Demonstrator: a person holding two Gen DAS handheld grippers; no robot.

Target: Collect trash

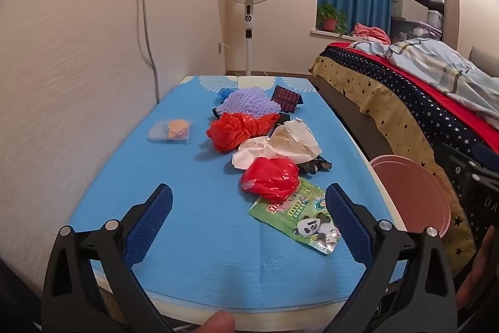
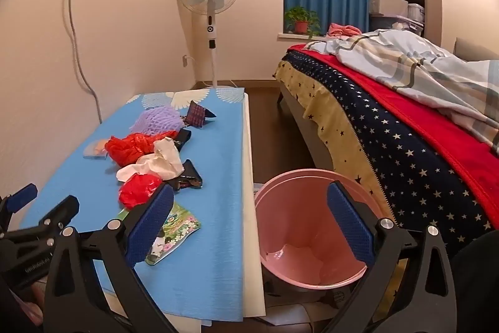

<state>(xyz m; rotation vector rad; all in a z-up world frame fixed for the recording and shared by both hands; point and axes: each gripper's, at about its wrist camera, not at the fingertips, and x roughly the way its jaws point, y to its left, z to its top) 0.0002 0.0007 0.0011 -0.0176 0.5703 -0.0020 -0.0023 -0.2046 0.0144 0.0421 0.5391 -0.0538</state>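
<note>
I hold both sets of jaws spread wide with nothing between them: the left gripper point(image 1: 249, 220) hangs over the near end of the worktop point(image 1: 124, 177), and the right gripper point(image 2: 249, 220) straddles the worktop's edge and the pink bin point(image 2: 312, 239) that stands on the floor between worktop and bed point(image 2: 405, 130).

The trash lies in a loose line down the blue mat, none of it in the bin yet. From the left: a flat clear packet point(image 1: 170, 130) with something orange inside, lying apart from the rest. It is thin and slick, so I judge my pads could slide over it rather than lift it. Next is a mauve foam net point(image 1: 246, 102), soft and springy, then a crumpled red bag point(image 1: 240, 130) touching it; film like that may snag a neighbour and drag it along. The crushed white paper point(image 1: 280, 145) overlaps a dark wrapper point(image 1: 315, 166), so one pinch might take both or drop one. The nearer red bag point(image 1: 269, 178) rests on the glossy green panda pouch point(image 1: 299, 214), which lies flat and close to the worktop's edge. A clumsy nudge could push it onto the floor beside the bin.

The bin is smooth, light-looking plastic and appears to lean; a bump could tip it.
</note>
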